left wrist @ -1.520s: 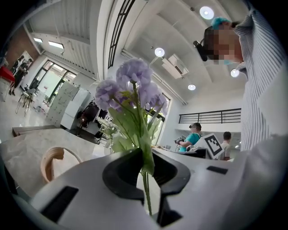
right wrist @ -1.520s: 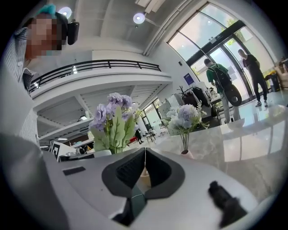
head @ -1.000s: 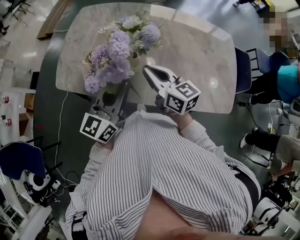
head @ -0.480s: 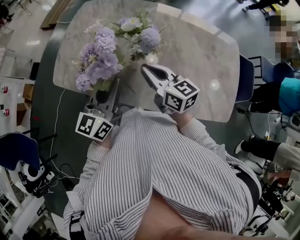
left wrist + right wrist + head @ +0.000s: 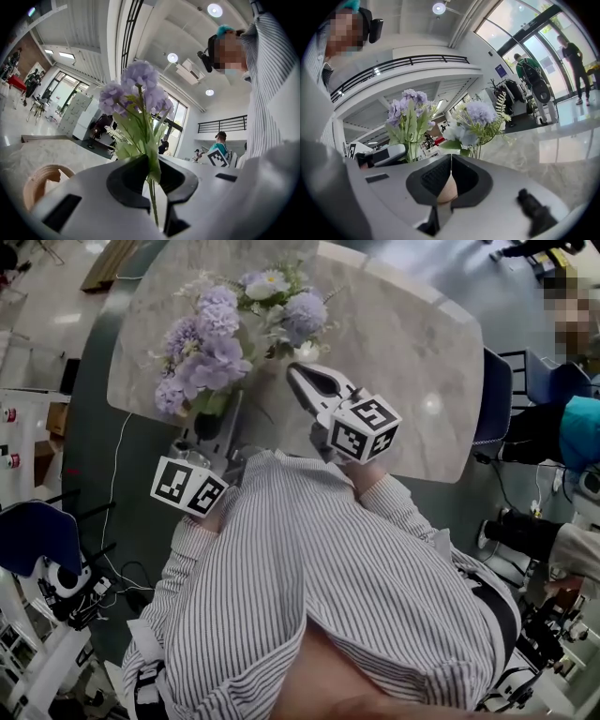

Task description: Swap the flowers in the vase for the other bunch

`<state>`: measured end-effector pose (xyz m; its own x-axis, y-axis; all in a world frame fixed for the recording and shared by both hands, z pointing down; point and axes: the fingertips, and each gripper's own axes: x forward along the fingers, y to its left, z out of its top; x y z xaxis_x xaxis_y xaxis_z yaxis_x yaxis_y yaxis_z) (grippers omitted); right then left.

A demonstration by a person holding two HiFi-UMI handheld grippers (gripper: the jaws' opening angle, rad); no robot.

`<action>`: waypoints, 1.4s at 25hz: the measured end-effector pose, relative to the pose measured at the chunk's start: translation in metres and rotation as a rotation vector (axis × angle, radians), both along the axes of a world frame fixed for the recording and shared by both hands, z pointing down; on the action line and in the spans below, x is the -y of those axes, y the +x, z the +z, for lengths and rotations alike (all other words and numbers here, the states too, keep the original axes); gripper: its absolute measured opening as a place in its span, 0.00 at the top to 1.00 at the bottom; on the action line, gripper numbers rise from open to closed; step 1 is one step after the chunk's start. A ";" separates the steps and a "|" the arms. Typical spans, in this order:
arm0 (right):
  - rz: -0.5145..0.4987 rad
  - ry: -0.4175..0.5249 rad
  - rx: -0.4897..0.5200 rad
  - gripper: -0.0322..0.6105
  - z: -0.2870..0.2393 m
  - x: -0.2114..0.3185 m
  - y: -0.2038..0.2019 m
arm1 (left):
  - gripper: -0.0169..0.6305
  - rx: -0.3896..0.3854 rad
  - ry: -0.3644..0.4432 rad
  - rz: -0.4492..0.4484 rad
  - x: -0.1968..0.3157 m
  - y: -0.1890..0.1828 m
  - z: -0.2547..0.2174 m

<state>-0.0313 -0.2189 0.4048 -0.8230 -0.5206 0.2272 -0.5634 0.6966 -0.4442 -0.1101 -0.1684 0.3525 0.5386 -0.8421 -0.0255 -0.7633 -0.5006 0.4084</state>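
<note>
Transfer step in hand: left gripper [image 5: 151, 168] clamps purple artificial flower bunch [image 5: 140, 89] by its thin green stem [image 5: 153, 201], right gripper [image 5: 451, 161] closed empty; next move likely needs stem-first lowering into beige round-rimmed vessel [image 5: 40, 185].

You'll find nothing readable here: the blue wall sign [image 5: 501, 71], one o'clock in your right gripper view, is too small.
</note>
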 end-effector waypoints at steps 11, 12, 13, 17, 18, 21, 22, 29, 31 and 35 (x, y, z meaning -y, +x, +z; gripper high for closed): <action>0.108 -0.007 -0.009 0.92 0.004 0.009 0.009 | 0.90 0.006 -0.026 0.024 0.002 -0.007 0.004; 0.113 -0.008 -0.010 0.92 0.005 0.010 0.008 | 0.90 0.009 -0.025 0.020 0.003 -0.010 0.005; 0.118 -0.009 -0.011 0.92 0.007 0.011 0.008 | 0.90 0.013 -0.024 0.015 0.004 -0.012 0.005; 0.140 -0.017 -0.009 0.92 0.011 0.013 0.009 | 0.90 0.010 -0.031 0.009 0.005 -0.017 0.006; 0.146 -0.018 -0.007 0.92 0.012 0.013 0.010 | 0.90 0.008 -0.037 0.014 0.004 -0.017 0.007; 0.158 -0.015 0.000 0.92 0.011 0.012 0.010 | 0.90 -0.001 -0.053 0.021 0.005 -0.018 0.010; 0.160 -0.013 -0.001 0.92 0.011 0.011 0.010 | 0.90 -0.003 -0.055 0.020 0.005 -0.018 0.010; 0.175 -0.038 -0.017 0.80 0.022 0.015 0.007 | 0.90 -0.012 -0.080 0.023 0.003 -0.020 0.018; 0.180 -0.040 -0.027 0.79 0.030 0.019 0.005 | 0.90 -0.015 -0.089 0.017 0.003 -0.023 0.024; 0.177 -0.051 -0.038 0.75 0.042 0.029 0.000 | 0.90 -0.021 -0.100 0.004 0.002 -0.029 0.030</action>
<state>-0.0309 -0.2474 0.4467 -0.7097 -0.6439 0.2859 -0.6923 0.5620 -0.4526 -0.1390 -0.1707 0.3823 0.5422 -0.8389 0.0474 -0.7519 -0.4593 0.4729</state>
